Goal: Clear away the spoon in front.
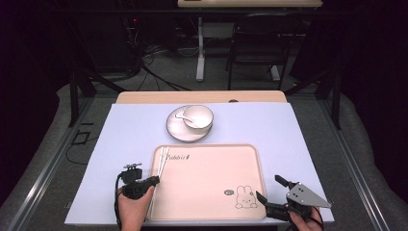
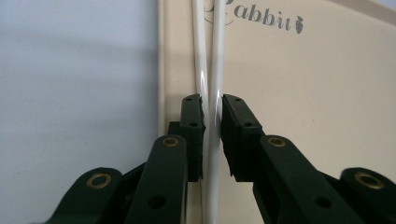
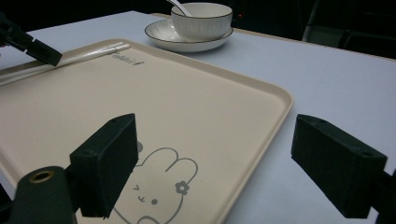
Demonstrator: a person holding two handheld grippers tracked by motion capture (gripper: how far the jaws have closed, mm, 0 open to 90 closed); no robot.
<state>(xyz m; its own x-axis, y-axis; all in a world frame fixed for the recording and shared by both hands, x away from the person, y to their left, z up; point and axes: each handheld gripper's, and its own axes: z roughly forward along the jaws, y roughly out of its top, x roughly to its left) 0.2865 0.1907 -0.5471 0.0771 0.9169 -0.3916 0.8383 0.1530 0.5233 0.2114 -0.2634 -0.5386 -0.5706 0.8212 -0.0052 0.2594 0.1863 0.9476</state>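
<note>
A pair of white chopsticks (image 1: 161,161) (image 2: 215,70) (image 3: 70,57) lies along the left edge of a beige tray (image 1: 211,178) (image 2: 303,116) (image 3: 187,93) printed with a rabbit. My left gripper (image 1: 155,180) (image 2: 212,121) sits low over their near end. One stick runs between its pads with a thin gap beside it, so the jaws stand slightly open. The other stick passes under the left pad. My right gripper (image 1: 270,188) (image 3: 215,140) hovers at the tray's front right corner, jaws wide open, nothing between them.
A white bowl (image 1: 198,115) (image 3: 201,21) with a spoon (image 1: 182,116) (image 3: 180,7) in it stands on a dark-rimmed plate (image 1: 180,132) (image 3: 163,35) beyond the tray. A pale blue cloth (image 1: 288,130) covers the table. Chairs and table legs stand in the dark behind.
</note>
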